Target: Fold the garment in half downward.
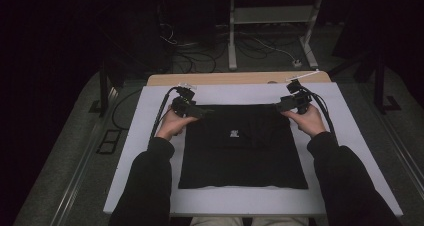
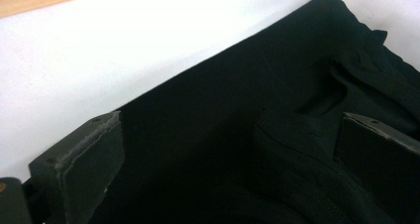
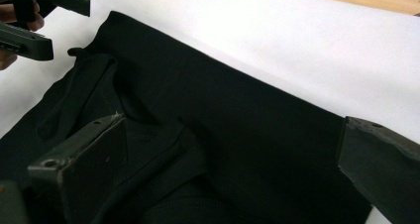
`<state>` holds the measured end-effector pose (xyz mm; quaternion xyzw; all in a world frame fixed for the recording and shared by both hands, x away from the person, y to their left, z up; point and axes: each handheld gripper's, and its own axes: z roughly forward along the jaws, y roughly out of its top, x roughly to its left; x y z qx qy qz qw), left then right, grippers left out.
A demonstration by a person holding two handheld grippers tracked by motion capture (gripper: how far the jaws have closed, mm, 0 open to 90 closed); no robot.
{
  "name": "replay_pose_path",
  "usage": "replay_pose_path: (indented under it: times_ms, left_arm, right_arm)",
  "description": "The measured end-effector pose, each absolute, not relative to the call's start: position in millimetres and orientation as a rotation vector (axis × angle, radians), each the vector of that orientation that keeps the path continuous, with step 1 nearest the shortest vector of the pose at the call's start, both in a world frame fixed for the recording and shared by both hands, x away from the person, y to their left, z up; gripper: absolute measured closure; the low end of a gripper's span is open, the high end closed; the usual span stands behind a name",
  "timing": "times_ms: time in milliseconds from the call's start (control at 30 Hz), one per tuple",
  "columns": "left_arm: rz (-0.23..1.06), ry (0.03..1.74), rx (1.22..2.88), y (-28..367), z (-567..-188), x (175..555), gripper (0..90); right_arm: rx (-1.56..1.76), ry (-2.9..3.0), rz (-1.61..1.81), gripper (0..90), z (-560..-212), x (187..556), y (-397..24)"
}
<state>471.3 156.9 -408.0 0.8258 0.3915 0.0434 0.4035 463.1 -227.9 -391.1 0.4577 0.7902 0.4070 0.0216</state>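
The folded black cloth garment is one plain, unpatterned black all over, broken by a single small white mark near its middle (too small to make out). It lies on a flat white board of uniform colour, and a strip of light wooden tabletop shows tan along the far edge. The black left gripper and the black right gripper have dark matte jaws, each trailing a black cable. The person's sleeves are black too.

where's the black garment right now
The black garment lies flat in the middle of the white board in the high view, its far corners between the open left gripper and right gripper.
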Motion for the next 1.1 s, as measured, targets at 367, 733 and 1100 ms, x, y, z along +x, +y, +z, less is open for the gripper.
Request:
replay_pose_path:
  times_ms: [367, 733, 1100]
  left_arm:
    - [0.059, 0.964, 2.092, 151.3, -413.6, 471.4, 1.5]
    - [-0.010, 0.970, 2.069, 150.2, -421.5, 474.9, 13.8]
    - [-0.075, 0.972, 2.033, 149.4, -428.0, 478.1, 37.3]
  right_arm:
    - [1.419, 2.488, 1.271, 0.0, -401.1, 464.1, -217.6]
    - [1.412, 2.509, 1.279, 7.2, -410.8, 465.4, -208.5]
    - [1.433, 2.524, 1.276, 17.4, -418.0, 467.6, -208.4]
